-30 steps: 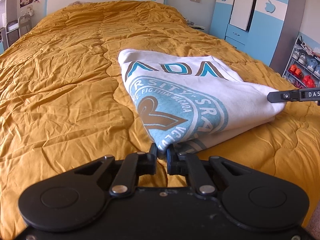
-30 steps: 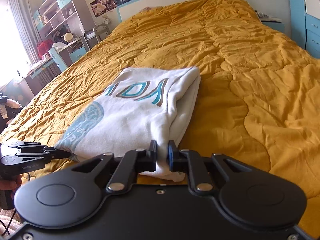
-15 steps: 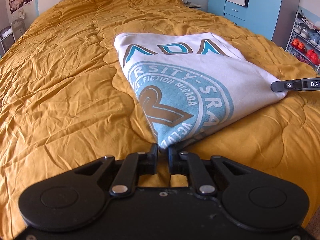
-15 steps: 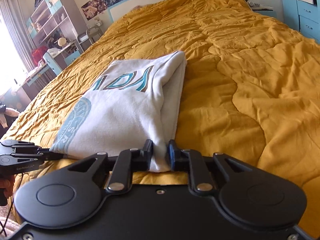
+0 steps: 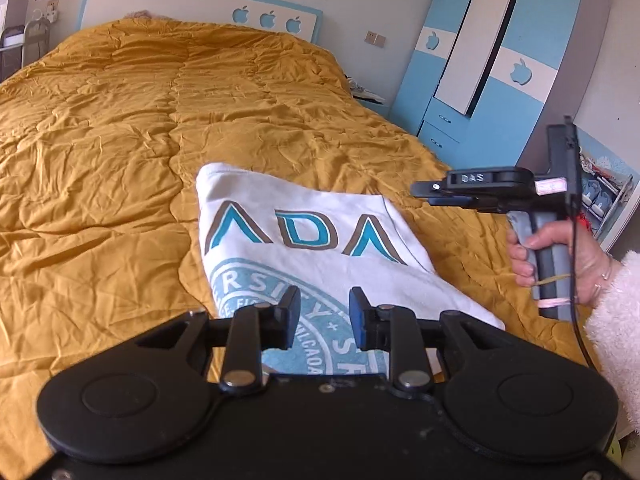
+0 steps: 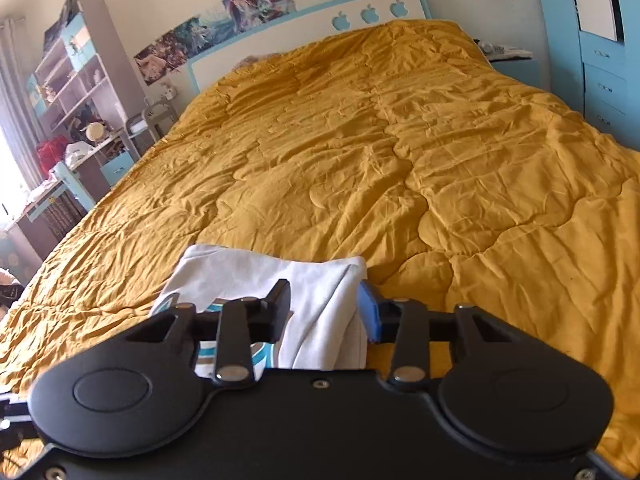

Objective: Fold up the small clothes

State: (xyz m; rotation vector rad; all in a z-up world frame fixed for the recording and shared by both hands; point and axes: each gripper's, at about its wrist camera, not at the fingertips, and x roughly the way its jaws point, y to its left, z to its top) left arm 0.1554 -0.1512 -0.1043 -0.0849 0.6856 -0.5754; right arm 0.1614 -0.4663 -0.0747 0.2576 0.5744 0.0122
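White sweatshirt (image 5: 320, 240) lies folded near the bedspread's (image 5: 120, 160) foot edge.
Left gripper (image 5: 324, 316) and right gripper (image 6: 325, 308) are opening, pads clear of cloth; folding looks finished.

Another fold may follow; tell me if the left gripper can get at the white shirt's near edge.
Probably yes: the left gripper, jaws opening and empty, hangs right over the white shirt with nothing between.

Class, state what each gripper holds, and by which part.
Nothing. Both the left gripper and right gripper are opening, pads clear of the folded white printed sweatshirt.
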